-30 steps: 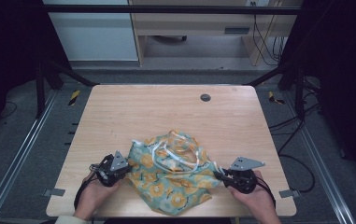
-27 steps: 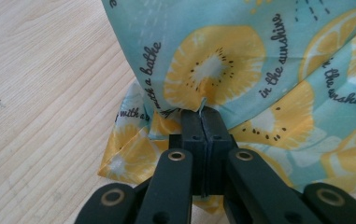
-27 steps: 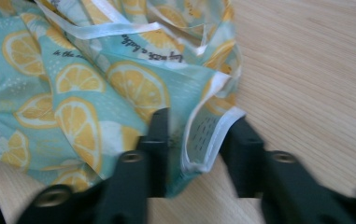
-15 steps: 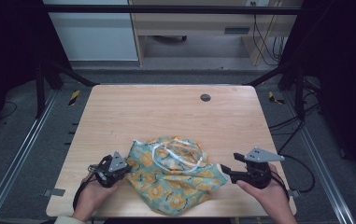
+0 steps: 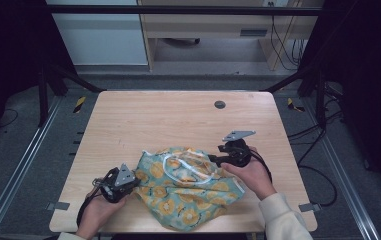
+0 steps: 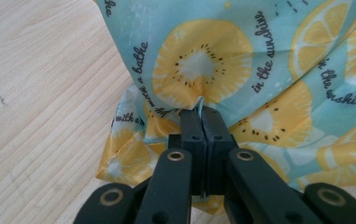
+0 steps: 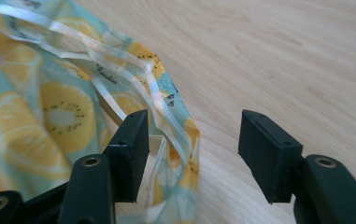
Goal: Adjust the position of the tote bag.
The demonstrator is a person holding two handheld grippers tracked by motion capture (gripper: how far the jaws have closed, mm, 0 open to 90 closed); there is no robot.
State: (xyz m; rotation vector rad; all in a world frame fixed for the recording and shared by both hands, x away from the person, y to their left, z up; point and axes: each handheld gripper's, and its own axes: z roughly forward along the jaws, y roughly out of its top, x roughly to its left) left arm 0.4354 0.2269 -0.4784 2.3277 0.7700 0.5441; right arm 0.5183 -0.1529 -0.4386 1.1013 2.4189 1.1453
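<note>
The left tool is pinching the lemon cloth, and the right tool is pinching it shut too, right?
Not quite. The left tool does pinch the lemon cloth, but the right tool is open: the right gripper view shows its jaws standing apart, with only the cloth's edge and clear strip beside one of them.

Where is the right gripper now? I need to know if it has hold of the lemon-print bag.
In the high view the right gripper sits at the bag's upper right edge, jaws open, beside its clear handles.

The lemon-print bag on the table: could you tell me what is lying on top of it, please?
Clear plastic handles lie looped across the top of the lemon-print bag, which rests on the wooden table. Whatever is inside or underneath is covered by the printed material.
</note>
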